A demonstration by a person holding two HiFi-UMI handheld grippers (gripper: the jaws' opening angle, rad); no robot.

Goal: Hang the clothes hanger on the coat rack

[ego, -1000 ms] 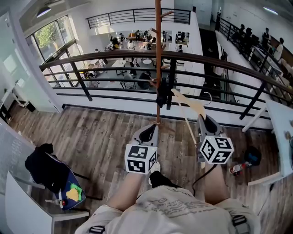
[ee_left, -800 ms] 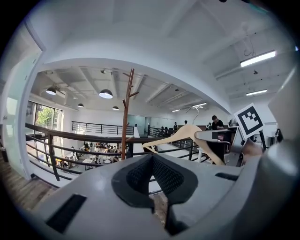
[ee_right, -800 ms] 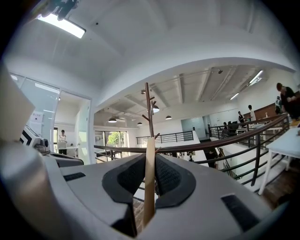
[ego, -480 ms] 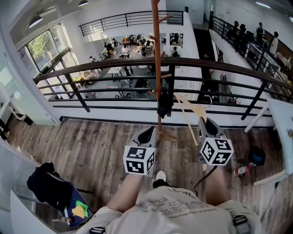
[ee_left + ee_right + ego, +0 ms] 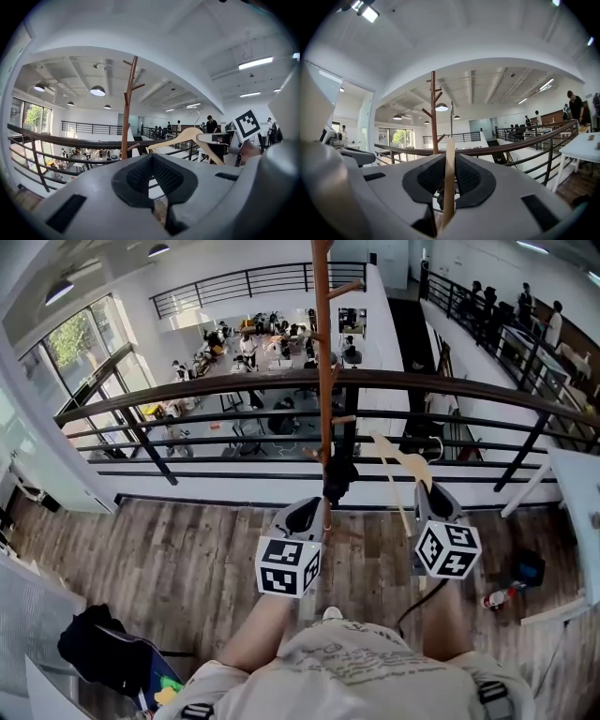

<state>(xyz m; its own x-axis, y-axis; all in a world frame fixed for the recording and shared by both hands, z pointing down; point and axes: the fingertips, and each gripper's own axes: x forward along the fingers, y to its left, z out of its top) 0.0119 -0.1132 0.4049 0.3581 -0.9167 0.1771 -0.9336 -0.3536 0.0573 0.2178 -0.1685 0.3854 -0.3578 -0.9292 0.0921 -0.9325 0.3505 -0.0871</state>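
Left claw empty, closed; right claw clamped on hanger; both level

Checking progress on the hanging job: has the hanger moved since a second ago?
Yes. The hanger, gripped by the right hand-held gripper, has moved forward toward the railing and the coat rack; less floor now shows between it and the railing.

A wood-plank floor runs up to a dark railing. The coat rack stands on it close to the railing. At the right, a bottle lies near a dark bag, beside a white table. At lower left stands a chair draped in dark cloth.
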